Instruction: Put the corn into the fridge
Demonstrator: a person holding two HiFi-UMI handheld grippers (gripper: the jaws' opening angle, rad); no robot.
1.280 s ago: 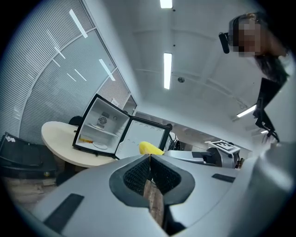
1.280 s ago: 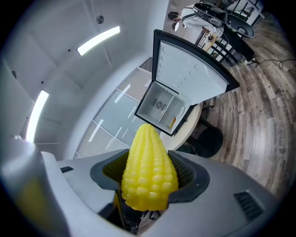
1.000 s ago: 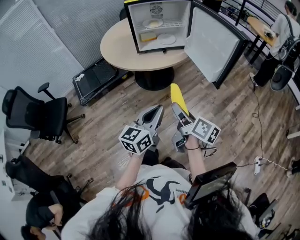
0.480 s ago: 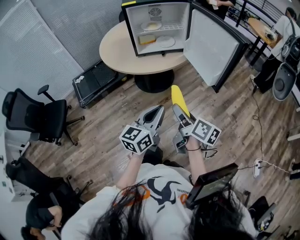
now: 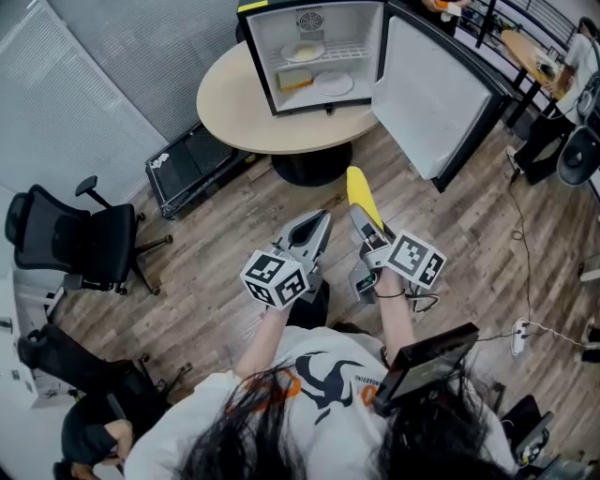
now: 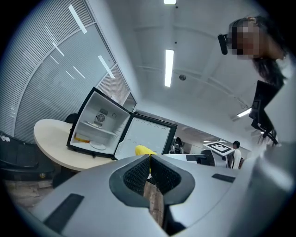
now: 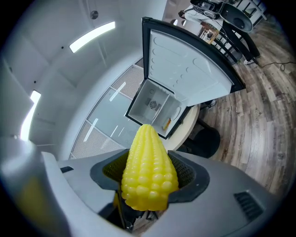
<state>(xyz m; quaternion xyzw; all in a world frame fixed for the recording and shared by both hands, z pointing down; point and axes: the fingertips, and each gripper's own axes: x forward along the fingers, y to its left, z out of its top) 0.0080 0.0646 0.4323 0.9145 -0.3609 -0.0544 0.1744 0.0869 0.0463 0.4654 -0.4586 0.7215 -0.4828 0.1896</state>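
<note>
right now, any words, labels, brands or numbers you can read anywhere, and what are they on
No text can be read in any view.
shirt: small print beside the black logo, too small to read.
left gripper and right gripper: their cubes carry black-and-white square patterns, no letters or numbers.
corn and fridge: no label shows.
</note>
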